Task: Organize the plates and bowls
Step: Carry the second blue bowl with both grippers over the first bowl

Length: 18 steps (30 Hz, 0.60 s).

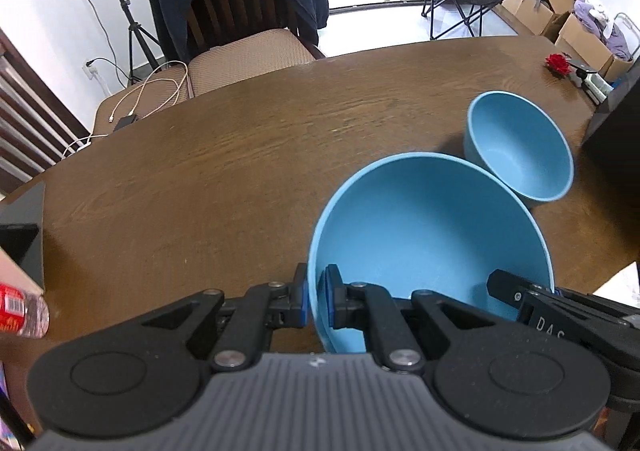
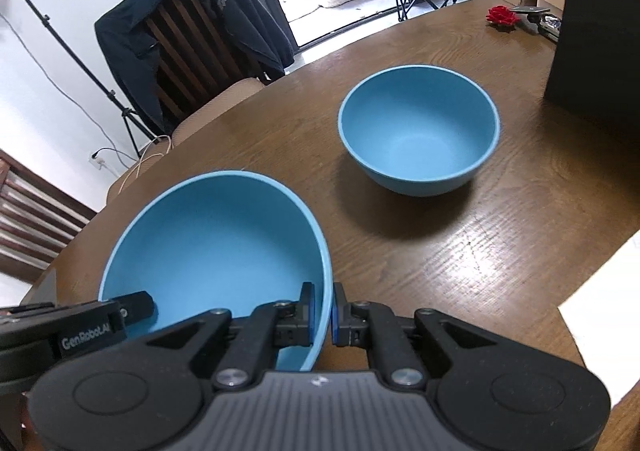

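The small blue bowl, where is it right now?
The small blue bowl stands on the wooden table, beyond and right of the big blue bowl, with the red flower farther back.

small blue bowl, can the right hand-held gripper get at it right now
Probably not yet: the right hand-held gripper is shut on the large bowl rim. The table toward the small blue bowl looks clear.
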Available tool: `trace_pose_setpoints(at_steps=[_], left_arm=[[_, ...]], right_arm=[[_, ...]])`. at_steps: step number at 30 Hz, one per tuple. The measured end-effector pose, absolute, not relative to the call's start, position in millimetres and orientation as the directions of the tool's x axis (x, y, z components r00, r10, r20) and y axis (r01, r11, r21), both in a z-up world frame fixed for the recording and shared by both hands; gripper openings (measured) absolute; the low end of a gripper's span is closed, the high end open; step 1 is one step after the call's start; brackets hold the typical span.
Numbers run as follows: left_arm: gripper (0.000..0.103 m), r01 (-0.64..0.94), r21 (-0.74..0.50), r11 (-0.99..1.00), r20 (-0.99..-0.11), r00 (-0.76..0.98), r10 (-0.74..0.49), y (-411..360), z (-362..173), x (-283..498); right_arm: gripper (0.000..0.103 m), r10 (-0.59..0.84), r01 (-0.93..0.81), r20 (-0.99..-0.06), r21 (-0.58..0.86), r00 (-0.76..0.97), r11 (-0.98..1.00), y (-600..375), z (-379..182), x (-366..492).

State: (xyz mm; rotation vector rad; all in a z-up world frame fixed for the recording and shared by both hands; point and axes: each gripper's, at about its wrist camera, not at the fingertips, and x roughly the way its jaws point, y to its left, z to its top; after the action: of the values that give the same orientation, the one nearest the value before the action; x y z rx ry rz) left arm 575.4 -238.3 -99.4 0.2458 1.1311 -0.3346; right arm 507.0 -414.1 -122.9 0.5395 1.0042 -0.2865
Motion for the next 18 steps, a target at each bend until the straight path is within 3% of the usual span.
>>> trace_pose_setpoints(at_steps=[18], left_arm=[[0.009, 0.257, 0.032, 0.966, -0.899, 0.430, -0.084, -230, -74, 467]], right_arm=[[0.008, 0.087, 0.327, -0.849, 0.293, 0.522, 0.898, -422, -102, 434]])
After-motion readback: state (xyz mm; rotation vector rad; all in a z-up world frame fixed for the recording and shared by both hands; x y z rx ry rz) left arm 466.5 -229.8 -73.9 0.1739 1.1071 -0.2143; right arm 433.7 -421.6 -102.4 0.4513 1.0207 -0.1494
